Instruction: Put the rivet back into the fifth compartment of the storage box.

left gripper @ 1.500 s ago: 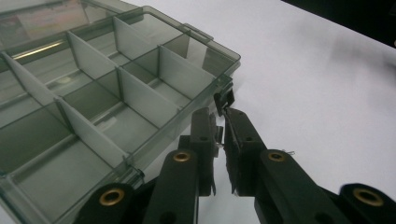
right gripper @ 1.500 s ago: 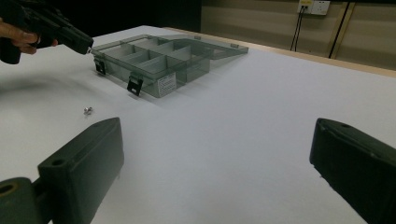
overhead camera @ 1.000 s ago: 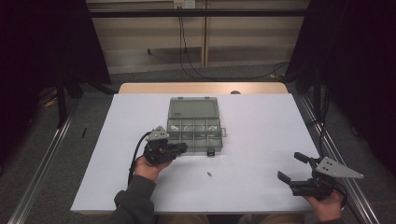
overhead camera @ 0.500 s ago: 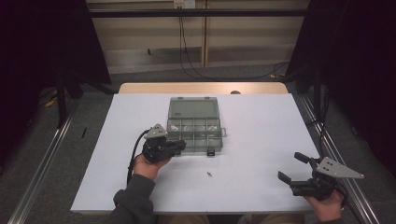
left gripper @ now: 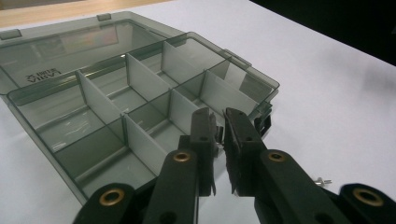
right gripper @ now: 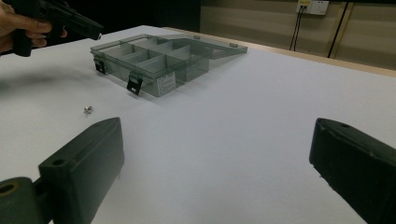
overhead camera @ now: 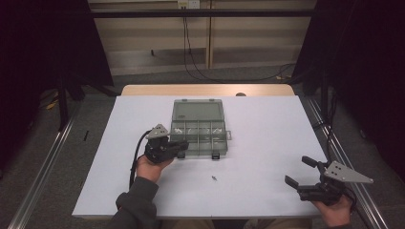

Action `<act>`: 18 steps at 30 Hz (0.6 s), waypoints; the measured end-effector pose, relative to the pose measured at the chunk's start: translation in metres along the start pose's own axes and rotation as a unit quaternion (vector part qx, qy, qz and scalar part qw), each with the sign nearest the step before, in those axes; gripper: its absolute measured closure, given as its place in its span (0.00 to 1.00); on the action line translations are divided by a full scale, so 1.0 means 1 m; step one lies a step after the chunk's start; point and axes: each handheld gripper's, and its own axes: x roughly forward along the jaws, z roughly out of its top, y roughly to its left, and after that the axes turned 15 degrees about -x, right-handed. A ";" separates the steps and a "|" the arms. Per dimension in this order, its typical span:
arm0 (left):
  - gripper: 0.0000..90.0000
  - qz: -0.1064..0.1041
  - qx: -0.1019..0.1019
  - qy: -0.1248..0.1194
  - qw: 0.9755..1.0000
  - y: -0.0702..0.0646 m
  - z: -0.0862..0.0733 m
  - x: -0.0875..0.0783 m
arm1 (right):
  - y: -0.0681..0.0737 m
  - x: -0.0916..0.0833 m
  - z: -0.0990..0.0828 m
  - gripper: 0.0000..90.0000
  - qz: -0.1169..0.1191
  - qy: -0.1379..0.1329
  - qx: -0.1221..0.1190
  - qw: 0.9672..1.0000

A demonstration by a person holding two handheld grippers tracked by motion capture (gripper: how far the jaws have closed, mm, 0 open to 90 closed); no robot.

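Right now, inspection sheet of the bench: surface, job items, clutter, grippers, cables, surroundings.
Surface: white table, flat.
Job items: grey compartment box, lid open and lying back; small screw loose on the table in front of it.
Clutter: nothing seen.
Grippers: left gripper over the box's near left corner, jaws shut, something small and pale between the tips, too small to name; right gripper at the near right edge, jaws wide, empty.
Cables: black cable from the left gripper; wall cables behind.
Surroundings: dark curtains, floor rails.

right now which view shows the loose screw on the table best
The right gripper view: the screw lies unobstructed on the white table. In the high view it is a speck; in the left gripper view it peeks from behind the fingers.
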 end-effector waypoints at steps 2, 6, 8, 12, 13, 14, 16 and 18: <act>0.91 0.000 -0.005 -0.006 1.000 0.001 0.001 0.000 | 0.000 0.000 0.000 0.03 0.000 0.000 0.000 1.000; 0.91 0.004 -0.006 -0.009 1.000 0.003 0.003 -0.001 | 0.000 -0.001 0.000 0.03 0.001 0.000 0.001 1.000; 0.91 0.007 -0.005 -0.012 1.000 0.004 0.004 -0.002 | 0.000 -0.001 -0.001 0.03 0.000 0.002 -0.001 1.000; 0.91 0.011 -0.009 -0.017 1.000 0.007 0.006 -0.003 | 0.000 -0.001 -0.001 0.03 0.000 0.001 0.000 1.000; 0.91 0.013 -0.008 -0.018 1.000 0.007 0.006 -0.004 | 0.000 -0.002 -0.001 0.03 0.000 0.000 0.002 1.000; 0.91 0.015 -0.009 -0.020 1.000 0.007 0.006 -0.004 | 0.000 -0.002 -0.001 0.03 -0.001 0.001 0.001 1.000; 0.91 0.020 -0.008 -0.025 0.999 0.007 0.008 -0.005 | 0.000 -0.002 -0.001 0.03 0.000 0.002 0.001 1.000; 0.91 0.021 -0.008 -0.027 0.999 0.008 0.008 -0.006 | 0.000 -0.002 -0.001 0.03 -0.001 0.002 0.000 1.000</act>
